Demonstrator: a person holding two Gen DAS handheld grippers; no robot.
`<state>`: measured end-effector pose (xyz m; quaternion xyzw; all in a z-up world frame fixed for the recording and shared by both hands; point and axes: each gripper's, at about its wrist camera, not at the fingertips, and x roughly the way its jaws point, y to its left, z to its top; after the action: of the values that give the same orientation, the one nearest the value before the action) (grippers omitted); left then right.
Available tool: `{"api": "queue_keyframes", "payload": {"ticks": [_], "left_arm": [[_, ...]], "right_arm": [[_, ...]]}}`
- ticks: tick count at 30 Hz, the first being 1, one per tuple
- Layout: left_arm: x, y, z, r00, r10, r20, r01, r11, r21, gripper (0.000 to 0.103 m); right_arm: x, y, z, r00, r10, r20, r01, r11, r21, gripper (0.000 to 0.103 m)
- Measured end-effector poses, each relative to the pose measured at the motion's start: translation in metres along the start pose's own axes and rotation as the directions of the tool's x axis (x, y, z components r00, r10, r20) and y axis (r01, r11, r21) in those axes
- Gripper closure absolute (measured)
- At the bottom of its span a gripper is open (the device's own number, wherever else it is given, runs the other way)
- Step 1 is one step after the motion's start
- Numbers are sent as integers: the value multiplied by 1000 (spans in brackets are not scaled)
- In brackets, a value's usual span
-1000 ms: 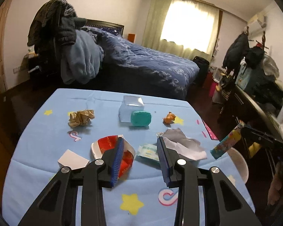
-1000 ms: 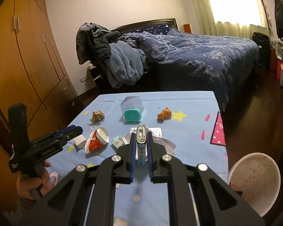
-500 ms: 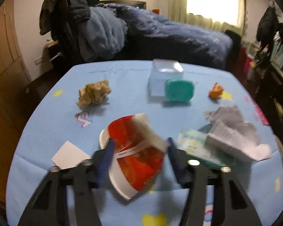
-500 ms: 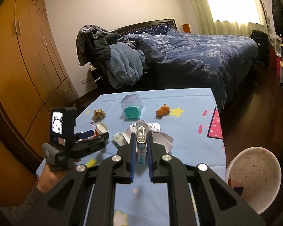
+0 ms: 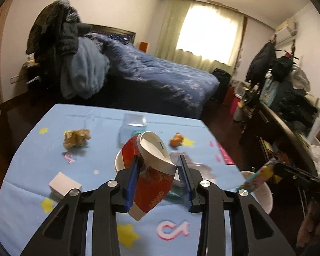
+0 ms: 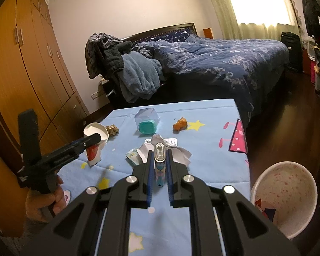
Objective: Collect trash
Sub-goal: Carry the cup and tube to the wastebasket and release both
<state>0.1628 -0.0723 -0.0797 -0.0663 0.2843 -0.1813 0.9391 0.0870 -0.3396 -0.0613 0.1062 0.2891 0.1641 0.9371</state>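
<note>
Left wrist view: the left gripper (image 5: 157,168) clamps a crushed paper cup (image 5: 149,177) at lower centre, lifted off the table (image 5: 32,153). Light and easily dented, it is probably best pinched mid-wall.

Right wrist view: the right gripper (image 6: 159,162) pinches a slim lighter (image 6: 159,163), stiff and maybe slippery; the bin (image 6: 285,194) waits lower right.

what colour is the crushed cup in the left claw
Red outside with a white rim and white inside; the crushed cup shows best in the left wrist view, gripped by the left claw.

My red-and-white paper cup (image 5: 148,177) hangs crushed and tilted above the table; my colourful tube (image 6: 160,166), maybe a lighter, lies level.
</note>
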Motion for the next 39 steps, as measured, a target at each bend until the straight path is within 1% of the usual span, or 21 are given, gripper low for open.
{"api": "queue_keyframes", "payload": {"ticks": [3, 7, 10, 11, 13, 15, 18, 19, 21, 24, 27, 29, 30, 31, 33, 35, 37, 39], "left_arm": [[-4, -20, 2, 999, -53, -2, 53, 998, 20, 67], [3, -58, 0, 990, -138, -34, 140, 988, 63, 67], [19, -100, -4, 976, -203, -77, 211, 971, 115, 67], [27, -116, -6, 969, -229, -96, 240, 961, 134, 67], [44, -149, -11, 957, -258, -132, 279, 945, 174, 67], [59, -175, -15, 944, -283, -168, 314, 929, 196, 67], [88, -214, -25, 917, -317, -244, 370, 905, 212, 67], [99, -227, -28, 908, -319, -271, 381, 898, 221, 67], [113, -245, -32, 896, -325, -301, 400, 886, 235, 67], [131, -273, -36, 884, -328, -332, 421, 868, 264, 67], [143, -289, -39, 875, -331, -354, 433, 861, 267, 66], [149, -294, -39, 869, -332, -366, 438, 861, 259, 55], [152, -294, -39, 868, -334, -367, 439, 863, 251, 43], [153, -293, -37, 868, -340, -362, 439, 865, 241, 30], [151, -289, -37, 871, -343, -351, 436, 869, 233, 20], [147, -282, -35, 879, -340, -335, 427, 875, 230, 20], [143, -276, -32, 888, -333, -318, 411, 884, 223, 17], [134, -262, -27, 902, -317, -292, 384, 899, 210, 15]], "right_arm": [[-12, -9, -3, 1000, -17, 14, 17, 1000, 15, 91], [-35, -31, -8, 996, -79, 44, 77, 996, 52, 91], [-53, -59, -12, 987, -148, 57, 142, 985, 102, 91], [-56, -69, -14, 984, -168, 55, 160, 980, 117, 91], [-66, -94, -20, 973, -225, 46, 214, 963, 164, 91], [-73, -120, -26, 961, -276, 32, 264, 941, 210, 90], [-78, -150, -35, 942, -337, 12, 323, 912, 255, 90], [-77, -160, -38, 935, -355, 2, 342, 901, 266, 90], [-75, -176, -43, 923, -385, -15, 373, 883, 285, 90], [-73, -195, -50, 910, -412, -33, 402, 864, 304, 90], [-69, -204, -50, 897, -441, -28, 428, 850, 309, 88], [-67, -208, -49, 889, -457, -24, 442, 843, 308, 86], [-67, -211, -49, 887, -461, -23, 444, 840, 311, 81], [-67, -213, -49, 887, -461, -20, 442, 838, 319, 78], [-69, -218, -48, 888, -459, -12, 436, 837, 331, 76], [-72, -220, -48, 887, -461, -4, 435, 834, 339, 75], [-74, -218, -48, 890, -457, 5, 427, 837, 342, 71], [-74, -211, -47, 893, -449, 13, 420, 844, 334, 65]]}}
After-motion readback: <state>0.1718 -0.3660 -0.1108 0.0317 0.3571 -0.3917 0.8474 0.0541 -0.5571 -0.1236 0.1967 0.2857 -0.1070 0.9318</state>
